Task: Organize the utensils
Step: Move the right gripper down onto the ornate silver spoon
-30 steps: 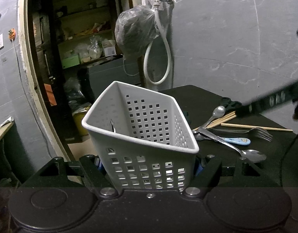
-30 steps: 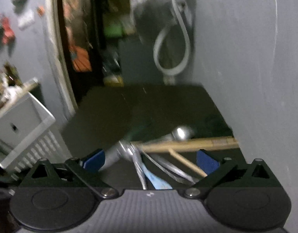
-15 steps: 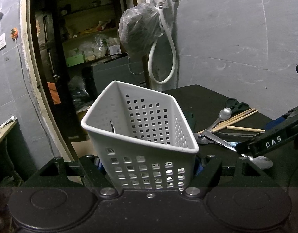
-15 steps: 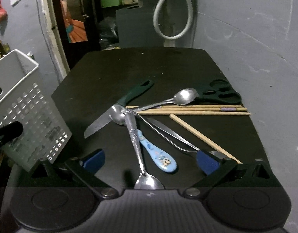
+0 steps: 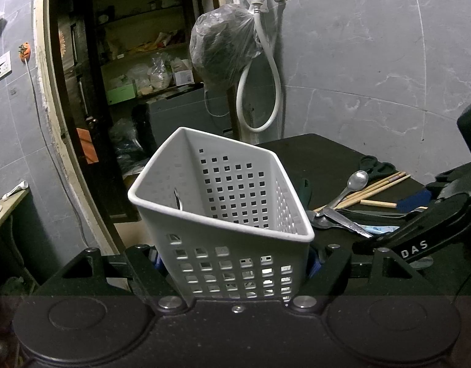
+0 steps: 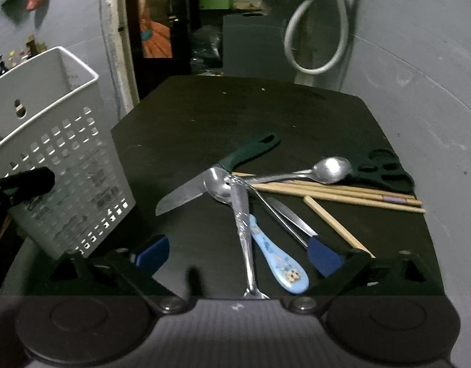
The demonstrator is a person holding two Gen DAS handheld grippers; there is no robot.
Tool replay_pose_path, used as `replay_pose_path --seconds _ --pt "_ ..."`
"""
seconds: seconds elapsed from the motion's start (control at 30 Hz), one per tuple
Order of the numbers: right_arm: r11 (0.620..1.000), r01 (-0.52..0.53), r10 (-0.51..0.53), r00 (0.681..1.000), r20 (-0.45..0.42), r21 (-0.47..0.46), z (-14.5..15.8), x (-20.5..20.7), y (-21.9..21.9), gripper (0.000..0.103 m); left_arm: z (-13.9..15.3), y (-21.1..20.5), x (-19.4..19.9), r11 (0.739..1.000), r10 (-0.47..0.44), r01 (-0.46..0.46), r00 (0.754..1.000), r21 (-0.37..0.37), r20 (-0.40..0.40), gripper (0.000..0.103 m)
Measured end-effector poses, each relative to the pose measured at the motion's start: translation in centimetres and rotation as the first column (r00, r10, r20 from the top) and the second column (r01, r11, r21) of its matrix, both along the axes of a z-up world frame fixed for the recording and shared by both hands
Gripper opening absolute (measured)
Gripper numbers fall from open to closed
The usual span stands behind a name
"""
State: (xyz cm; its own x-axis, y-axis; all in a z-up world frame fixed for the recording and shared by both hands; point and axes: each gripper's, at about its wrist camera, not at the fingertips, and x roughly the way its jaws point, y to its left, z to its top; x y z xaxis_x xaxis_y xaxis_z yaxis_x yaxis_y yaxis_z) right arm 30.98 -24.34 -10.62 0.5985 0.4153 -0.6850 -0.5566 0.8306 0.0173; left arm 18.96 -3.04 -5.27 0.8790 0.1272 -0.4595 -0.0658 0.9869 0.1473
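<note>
The left gripper (image 5: 235,263) is clamped on the lower walls of a white perforated basket (image 5: 223,211). The basket stands upright between the two fingers, its open top facing up. It sits at the left edge of the black table (image 6: 266,116), and no utensil can be seen inside it.

To the right of the basket, a pile of utensils lies on the right half of the table. A knife with a dark green handle (image 6: 217,174) lies diagonally, blade toward the near left. A steel spoon (image 6: 235,208) crosses over the blade, bowl on the knife and handle running toward the near edge. Just beside that handle lies a light blue ceramic spoon (image 6: 278,260) with a printed pattern. A second steel spoon (image 6: 321,168) lies farther back, its bowl toward the right edge. Beneath it, wooden chopsticks (image 6: 342,193) run left to right, and one more stick angles toward the near right corner. A steel blade-like utensil (image 6: 292,216) lies between the blue spoon and that stick. Dark-handled scissors (image 6: 382,168) rest near the right edge, touching the chopsticks.

The right gripper (image 6: 238,257) hovers low over the near edge of the pile with its fingers spread wide, holding nothing. The steel spoon handle and the blue spoon lie between its fingers.

Behind the table, a white hose (image 5: 260,92) loops down from a wall tap.
</note>
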Motion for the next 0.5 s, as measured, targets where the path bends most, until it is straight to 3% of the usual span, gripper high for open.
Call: replay_pose_path --seconds 0.3,0.5 --pt "0.997 -0.075 0.075 0.997 0.021 -0.014 -0.3 2.0 1.3 0.069 0.0 0.0 0.0 1.000 0.000 0.000 1.000 0.001 -0.001 0.079" --pt "0.997 -0.082 0.083 0.995 -0.048 0.011 -0.7 4.2 1.2 0.052 0.0 0.0 0.0 1.000 -0.001 0.001 1.000 0.000 -0.001 0.079"
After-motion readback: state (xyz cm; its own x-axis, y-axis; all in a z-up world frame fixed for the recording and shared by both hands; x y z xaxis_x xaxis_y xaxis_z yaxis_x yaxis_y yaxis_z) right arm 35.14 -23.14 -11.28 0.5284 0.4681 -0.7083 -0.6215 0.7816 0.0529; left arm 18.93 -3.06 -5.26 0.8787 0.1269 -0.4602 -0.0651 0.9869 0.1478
